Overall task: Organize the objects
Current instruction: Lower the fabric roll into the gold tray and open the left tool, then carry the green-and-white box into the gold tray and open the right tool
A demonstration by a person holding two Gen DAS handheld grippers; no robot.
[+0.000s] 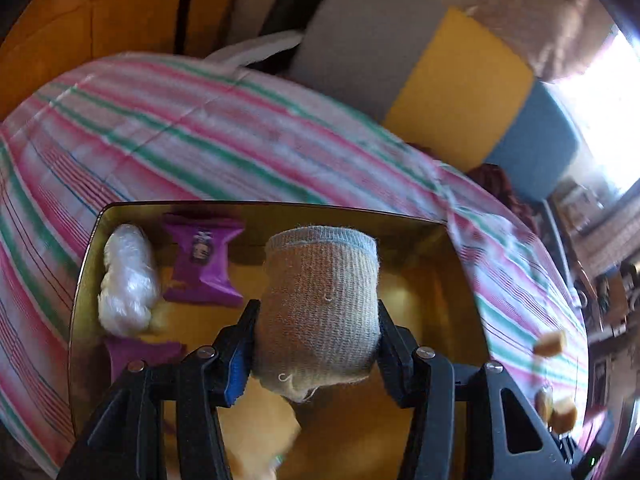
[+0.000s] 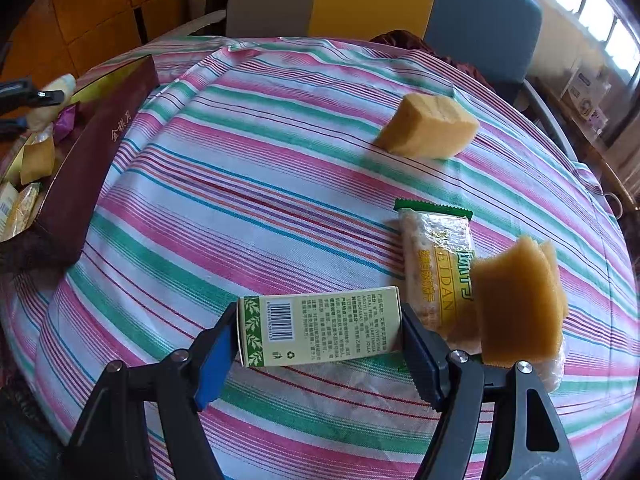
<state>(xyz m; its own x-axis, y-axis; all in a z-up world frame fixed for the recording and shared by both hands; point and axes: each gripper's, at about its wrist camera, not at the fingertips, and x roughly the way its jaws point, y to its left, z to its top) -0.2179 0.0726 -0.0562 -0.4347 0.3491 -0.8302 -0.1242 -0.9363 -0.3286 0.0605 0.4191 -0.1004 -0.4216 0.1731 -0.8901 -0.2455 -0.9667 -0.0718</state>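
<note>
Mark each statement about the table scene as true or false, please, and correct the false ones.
1. The left gripper holds a rolled sock. True.
2. The sock hangs over the open box. True.
3. The box is empty. False: it holds a purple packet and a white plastic wad, among other things.
4. The right gripper is shut on a sponge. False: it grips a small carton.
5. A snack bar lies on the striped cloth. True.
</note>
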